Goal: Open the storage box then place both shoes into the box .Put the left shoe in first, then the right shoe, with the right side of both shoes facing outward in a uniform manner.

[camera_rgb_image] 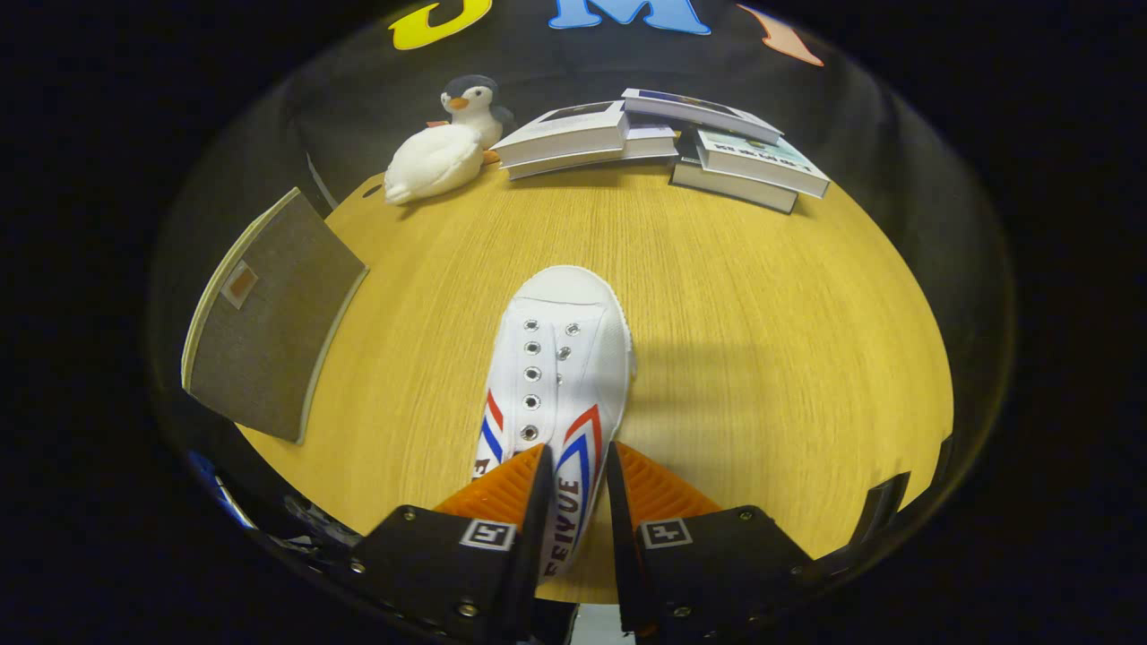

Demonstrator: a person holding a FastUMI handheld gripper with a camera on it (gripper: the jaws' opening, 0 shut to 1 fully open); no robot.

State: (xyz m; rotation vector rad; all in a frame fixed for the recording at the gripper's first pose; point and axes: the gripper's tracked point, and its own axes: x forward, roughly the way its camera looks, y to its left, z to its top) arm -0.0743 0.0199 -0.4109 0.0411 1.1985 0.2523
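One white canvas shoe (557,376), unlaced, with red and blue chevron stripes on its side panels; toe pointing far, heel end held between the fingers of the gripper (573,484). The fingers are pressed in on the side wall of the shoe near the collar, one on each face, pinching it. The shoe appears lifted or just resting over the wooden tabletop (762,340); which foot it fits cannot be told from here.

Handling note: the hold sits on thin canvas at the rear, so the toe may droop; a slow, level carry toward the box, with the grip kept firm, would likely serve best, and the shoe's facing should be checked before setting it in.

One grey fabric panel with pale edging (269,322), left of the shoe, probably the storage box or its lid; overhanging the table's left edge.

One plush penguin (448,143), far left. Several stacked books (663,139), far centre to right. Neither lies on the way to the panel.
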